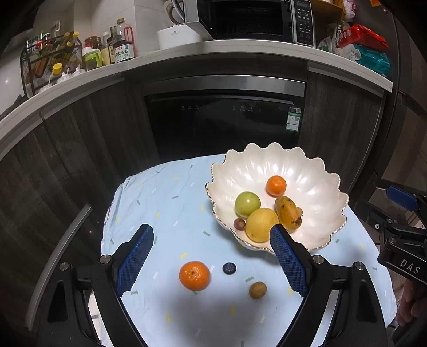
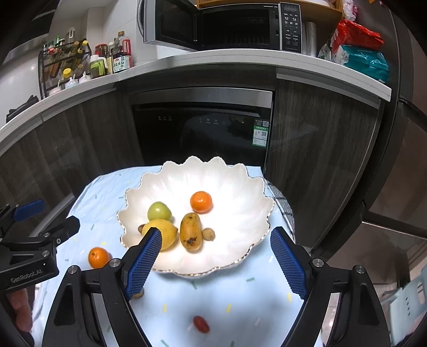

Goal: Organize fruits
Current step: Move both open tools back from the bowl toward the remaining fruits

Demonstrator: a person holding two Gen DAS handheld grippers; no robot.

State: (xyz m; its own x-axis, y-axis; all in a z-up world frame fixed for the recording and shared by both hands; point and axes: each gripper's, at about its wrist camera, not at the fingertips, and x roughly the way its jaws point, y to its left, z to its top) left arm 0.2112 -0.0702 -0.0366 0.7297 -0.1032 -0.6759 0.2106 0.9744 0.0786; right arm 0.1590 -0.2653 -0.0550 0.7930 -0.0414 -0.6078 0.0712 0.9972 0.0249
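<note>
A white scalloped bowl point(image 1: 315, 184) point(image 2: 234, 186) stands on the light blue cloth and holds a tangerine point(image 1: 276, 185) point(image 2: 201, 202), a green fruit point(image 1: 247, 203) point(image 2: 159, 211), a lemon point(image 1: 260, 224) point(image 2: 166, 231), a spotted yellow fruit point(image 1: 288, 216) point(image 2: 190, 232) and small round fruits. On the cloth lie a second tangerine point(image 1: 194, 275) point(image 2: 98, 257), a blueberry point(image 1: 229, 268), a small brown fruit point(image 1: 257, 290) and a small red fruit point(image 2: 201, 323). My left gripper point(image 1: 212, 263) hovers open above the loose tangerine and blueberry. My right gripper point(image 2: 216, 263) is open over the bowl's near rim.
The cloth-covered table point(image 1: 165, 192) is small and round, with dark cabinets and a black built-in appliance point(image 1: 224, 120) behind it. The counter above carries a microwave point(image 2: 221, 25), bottles point(image 1: 120, 45) and snack bags point(image 2: 357, 48). A checked cloth point(image 2: 283, 205) peeks out right of the bowl.
</note>
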